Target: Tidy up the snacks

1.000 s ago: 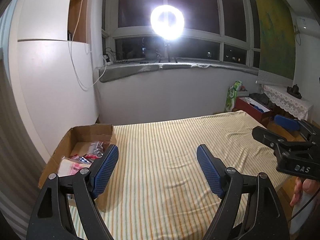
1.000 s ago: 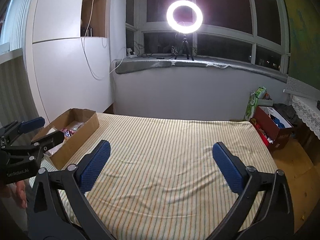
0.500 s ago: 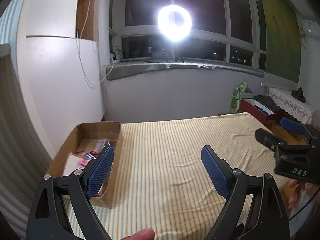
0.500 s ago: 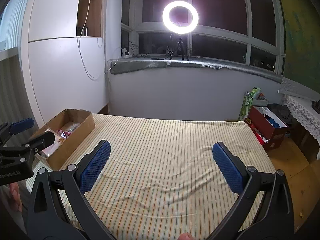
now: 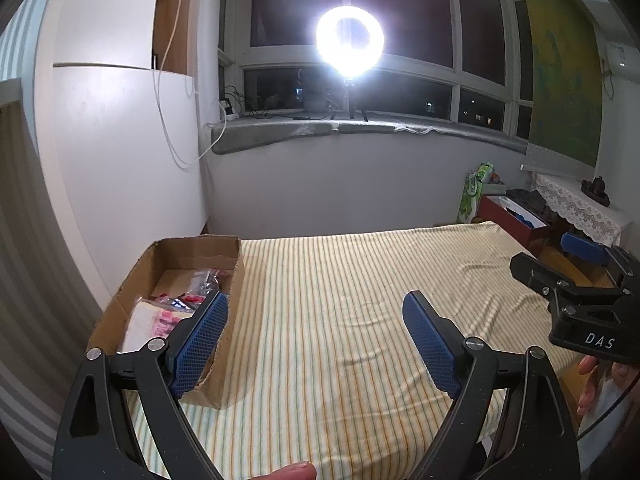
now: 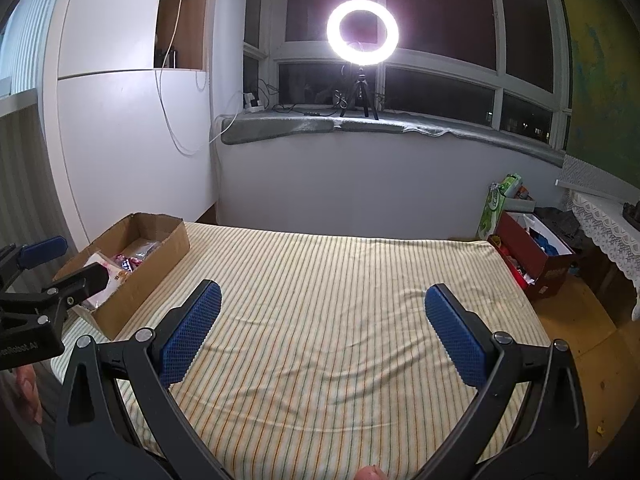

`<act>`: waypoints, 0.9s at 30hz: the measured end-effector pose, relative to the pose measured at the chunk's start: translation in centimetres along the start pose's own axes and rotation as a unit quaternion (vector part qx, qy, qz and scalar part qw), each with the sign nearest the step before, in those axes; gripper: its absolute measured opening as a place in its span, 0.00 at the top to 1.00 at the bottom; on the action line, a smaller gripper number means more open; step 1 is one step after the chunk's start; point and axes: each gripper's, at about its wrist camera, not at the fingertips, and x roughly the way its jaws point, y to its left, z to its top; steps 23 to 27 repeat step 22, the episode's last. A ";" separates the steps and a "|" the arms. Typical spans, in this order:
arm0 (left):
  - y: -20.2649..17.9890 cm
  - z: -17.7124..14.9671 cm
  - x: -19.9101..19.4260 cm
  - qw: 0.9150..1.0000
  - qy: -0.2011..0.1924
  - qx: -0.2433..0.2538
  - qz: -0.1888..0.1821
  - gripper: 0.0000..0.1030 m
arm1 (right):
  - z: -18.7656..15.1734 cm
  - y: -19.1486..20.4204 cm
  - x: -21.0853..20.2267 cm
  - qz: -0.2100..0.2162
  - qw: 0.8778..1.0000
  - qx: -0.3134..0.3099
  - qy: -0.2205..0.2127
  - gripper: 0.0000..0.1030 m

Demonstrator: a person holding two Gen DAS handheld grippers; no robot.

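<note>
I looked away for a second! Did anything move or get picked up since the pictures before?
Nothing was picked up or let go. Both cameras tipped up and drew back a little: the ring light sits a bit higher. The left hand-held gripper and right hand-held gripper stayed wide open and empty. The cardboard box with its snack packets stayed at the same corner of the striped bed.

One cardboard box (image 5: 188, 258), several snack packets (image 5: 176, 304) uncountable inside, two grippers, left gripper (image 5: 316, 342), right gripper (image 6: 324, 332), one ring light (image 6: 362, 32)
</note>
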 end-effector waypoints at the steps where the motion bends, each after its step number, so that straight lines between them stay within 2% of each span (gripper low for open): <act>1: 0.1 0.0 0.0 1.000 0.000 0.000 0.000 0.13 | 0.0 0.0 0.0 0.000 1.000 -0.001 0.000 0.00; 9: 0.2 0.0 0.0 1.000 0.000 0.001 0.009 0.13 | -0.3 0.2 0.2 0.002 1.000 -0.001 0.006 0.00; 17: 0.0 -0.2 0.3 1.000 0.007 -0.001 0.000 0.13 | -0.6 0.4 0.6 0.002 1.000 -0.002 0.014 0.00; 21: -0.2 -0.5 -0.1 1.000 -0.011 0.007 0.020 0.13 | -0.7 0.4 0.6 0.002 1.000 -0.003 0.015 0.00; 27: -0.3 -0.5 -0.2 1.000 -0.012 0.008 0.020 0.13 | -0.7 0.4 0.6 0.002 1.000 -0.003 0.015 0.00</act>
